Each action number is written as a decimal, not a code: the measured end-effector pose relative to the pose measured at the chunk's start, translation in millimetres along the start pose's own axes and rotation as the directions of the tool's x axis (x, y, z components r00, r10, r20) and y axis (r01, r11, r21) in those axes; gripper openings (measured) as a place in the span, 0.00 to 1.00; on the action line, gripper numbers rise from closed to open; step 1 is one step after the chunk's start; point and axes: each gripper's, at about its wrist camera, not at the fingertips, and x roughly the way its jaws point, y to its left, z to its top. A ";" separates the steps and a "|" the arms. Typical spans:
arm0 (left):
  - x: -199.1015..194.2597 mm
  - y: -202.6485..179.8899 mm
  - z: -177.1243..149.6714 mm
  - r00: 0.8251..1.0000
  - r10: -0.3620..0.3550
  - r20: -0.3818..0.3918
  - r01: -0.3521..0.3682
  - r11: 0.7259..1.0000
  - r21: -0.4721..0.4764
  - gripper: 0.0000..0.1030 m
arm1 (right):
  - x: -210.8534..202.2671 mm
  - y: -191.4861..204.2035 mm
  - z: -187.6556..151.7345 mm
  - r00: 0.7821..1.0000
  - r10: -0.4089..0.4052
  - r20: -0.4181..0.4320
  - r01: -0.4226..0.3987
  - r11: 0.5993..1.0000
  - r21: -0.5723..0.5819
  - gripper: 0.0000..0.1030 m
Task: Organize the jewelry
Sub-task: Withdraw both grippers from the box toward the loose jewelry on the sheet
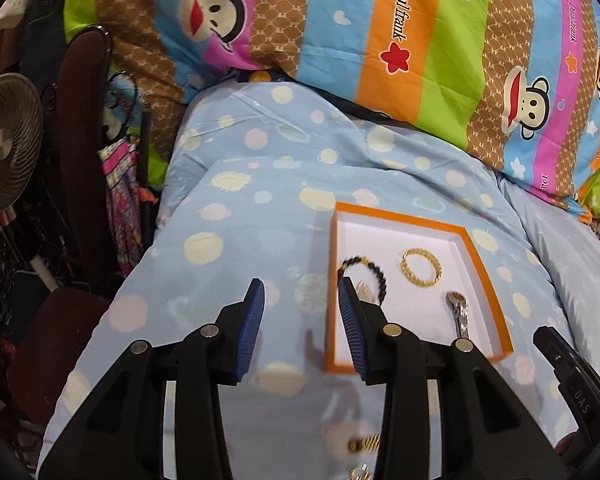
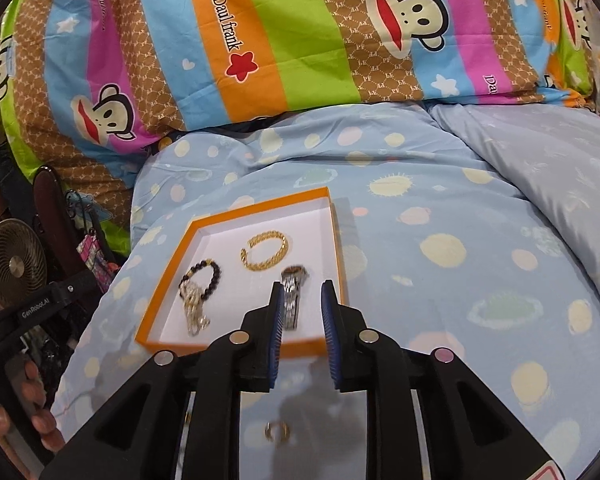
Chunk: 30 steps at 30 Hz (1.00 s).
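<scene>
Both grippers are hovering over the bed [image 2: 440, 280], and the orange-rimmed tray [image 2: 236, 212] is already filling up: a black bead bracelet [image 2: 204, 276] with a pale chain piece [image 2: 194, 308] lying across it, a gold bangle [image 2: 265, 251] beside them, and a silver watch [image 2: 292, 300] nearest the right gripper [image 2: 300, 336]. That gripper is sitting with its jaws spread and nothing between them, the watch lying in the tray beyond the gap. The left gripper [image 1: 302, 328] is likewise spread wide and carrying nothing, one finger over the tray's near corner.

The sorting looks partly done. A small gold ring [image 2: 277, 431] is lying loose on the bedcover below the right gripper, outside the tray, and the left view is showing what may be another gold piece [image 1: 364, 445] on the cover, though it is too blurred to name. The next move is likely calling for a dip back to that ring, a careful pinch on something small against soft fabric, then a lift into the tray.
</scene>
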 end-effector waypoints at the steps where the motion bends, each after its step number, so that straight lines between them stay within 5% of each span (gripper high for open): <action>1: -5.7 3.4 -6.0 1.000 0.001 -0.005 -0.001 1.000 -0.001 0.36 | -6.3 1.4 -6.3 1.000 -0.001 -0.002 0.001 1.000 -0.004 0.23; 10: -37.5 8.7 -69.6 0.997 -0.018 -0.077 0.019 1.000 0.003 0.36 | -46.0 12.2 -65.5 0.999 -0.007 -0.054 0.005 0.999 -0.033 0.39; 16: -37.6 -4.6 -107.2 0.989 -0.049 -0.140 0.054 0.998 0.032 0.36 | -52.5 10.7 -93.7 0.994 -0.011 -0.105 0.007 0.999 -0.033 0.39; 30: -41.7 -16.3 -138.8 0.982 -0.085 -0.167 0.102 0.990 0.095 0.40 | -31.9 25.1 -100.1 0.982 -0.008 -0.187 -0.013 0.993 -0.113 0.39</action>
